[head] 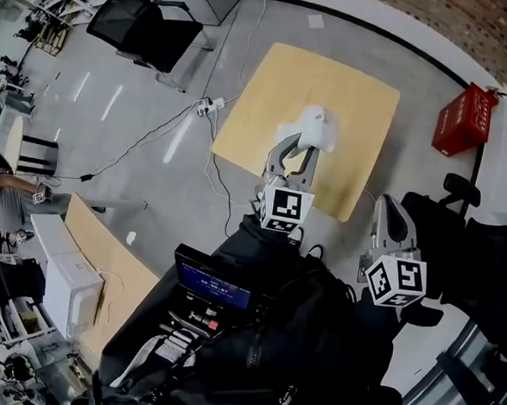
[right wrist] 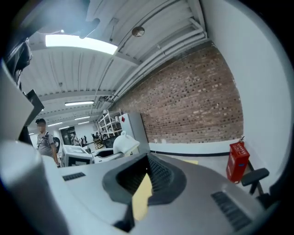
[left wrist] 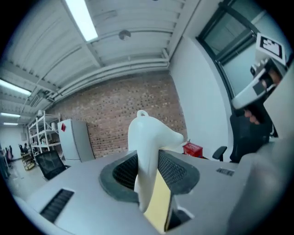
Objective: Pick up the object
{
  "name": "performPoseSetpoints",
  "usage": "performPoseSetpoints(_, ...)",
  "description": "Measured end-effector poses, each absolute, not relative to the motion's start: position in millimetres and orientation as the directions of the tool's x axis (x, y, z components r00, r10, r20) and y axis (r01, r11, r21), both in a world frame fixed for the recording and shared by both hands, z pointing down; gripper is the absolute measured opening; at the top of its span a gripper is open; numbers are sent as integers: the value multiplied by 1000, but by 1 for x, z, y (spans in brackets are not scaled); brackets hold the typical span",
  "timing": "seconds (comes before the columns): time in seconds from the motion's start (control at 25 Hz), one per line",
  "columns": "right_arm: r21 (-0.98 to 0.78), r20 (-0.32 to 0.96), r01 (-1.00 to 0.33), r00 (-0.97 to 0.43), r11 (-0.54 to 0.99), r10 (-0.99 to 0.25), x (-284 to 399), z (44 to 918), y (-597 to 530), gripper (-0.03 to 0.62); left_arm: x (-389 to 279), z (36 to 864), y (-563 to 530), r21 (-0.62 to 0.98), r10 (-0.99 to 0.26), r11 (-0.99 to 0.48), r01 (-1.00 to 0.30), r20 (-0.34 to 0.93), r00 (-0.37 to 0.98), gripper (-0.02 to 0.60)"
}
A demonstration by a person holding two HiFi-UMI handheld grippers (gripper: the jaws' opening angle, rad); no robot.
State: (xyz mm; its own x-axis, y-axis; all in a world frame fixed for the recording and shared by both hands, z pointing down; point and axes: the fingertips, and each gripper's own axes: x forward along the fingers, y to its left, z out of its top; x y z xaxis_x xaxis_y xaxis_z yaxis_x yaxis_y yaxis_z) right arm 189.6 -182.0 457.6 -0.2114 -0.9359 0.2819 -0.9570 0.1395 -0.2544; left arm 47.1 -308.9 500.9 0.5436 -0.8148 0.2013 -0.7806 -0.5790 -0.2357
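Observation:
The object is a white rounded piece [head: 317, 126] with a small loop on top. My left gripper [head: 296, 150] is shut on it and holds it up above the yellow table [head: 349, 78]. In the left gripper view the white object [left wrist: 149, 137] stands upright, pinched between the two dark ribbed pads [left wrist: 177, 172], with the yellow table top showing below it. My right gripper [head: 390, 209] hangs off the table's near right corner, its jaws together and holding nothing. In the right gripper view the gripper [right wrist: 147, 169] points past the table, and the white object [right wrist: 124, 143] shows to its left.
A red crate [head: 464, 119] stands on the floor at the far right, by the brick wall. A black chair [head: 145, 25] is at the far left and another black chair [head: 462, 193] at the right. Cables [head: 204, 107] run across the floor left of the table. A person [head: 2, 201] sits at the left edge.

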Motion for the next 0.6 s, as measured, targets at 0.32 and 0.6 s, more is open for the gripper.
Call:
performPoseSetpoints(0.32, -230, 141, -946, -266, 230, -954, 174, 408, -204, 5, 23, 407, -299, -21, -829, -559, -829, 22, 559, 132)
performPoseSetpoints(0.6, -155, 39, -958, -252, 243, -967, 164, 368, -212, 5, 8, 371, -292, 85, -813, -582, -809, -29, 582, 132)
